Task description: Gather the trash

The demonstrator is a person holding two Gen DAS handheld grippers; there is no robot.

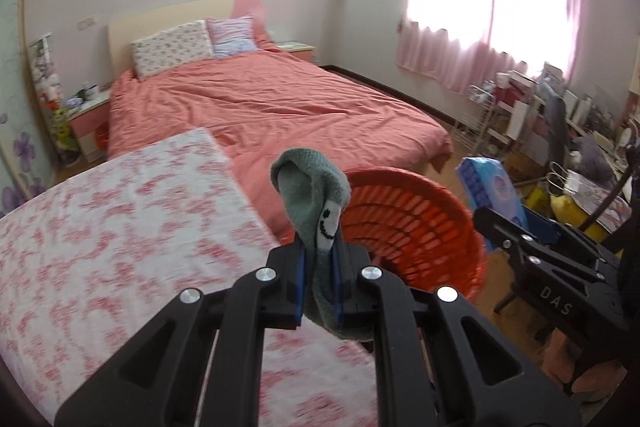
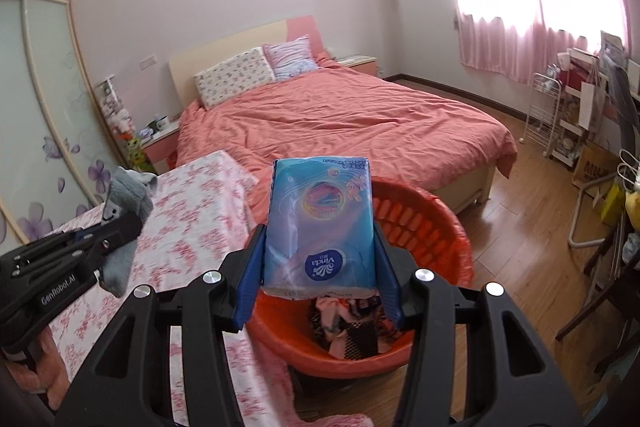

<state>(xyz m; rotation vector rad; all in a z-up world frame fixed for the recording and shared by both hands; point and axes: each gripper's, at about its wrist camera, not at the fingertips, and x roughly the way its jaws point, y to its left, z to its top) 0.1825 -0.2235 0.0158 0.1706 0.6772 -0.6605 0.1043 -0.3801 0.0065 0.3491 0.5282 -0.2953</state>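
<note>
standing by the bed, i see both catches carried toward the orange basket (image 2: 420,223), presumably to drop in. the left gripper (image 1: 318,279) has its fingers pinched tight on a limp grey knit sock (image 1: 316,195) beside the floral worktop (image 1: 120,227). the right gripper (image 2: 320,279) has its fingers clamped on a glossy blue tissue pack (image 2: 320,223), hanging over the slotted plastic rim, above the crumpled cloth inside.

Each hand-held gripper (image 1: 319,287) (image 2: 320,275) is matte black — angular linkage arms, round silver screws, blue finger pads. White lettering shows on the side bodies at the frames' edges — "DAS", "GenRobot.AI".
</note>
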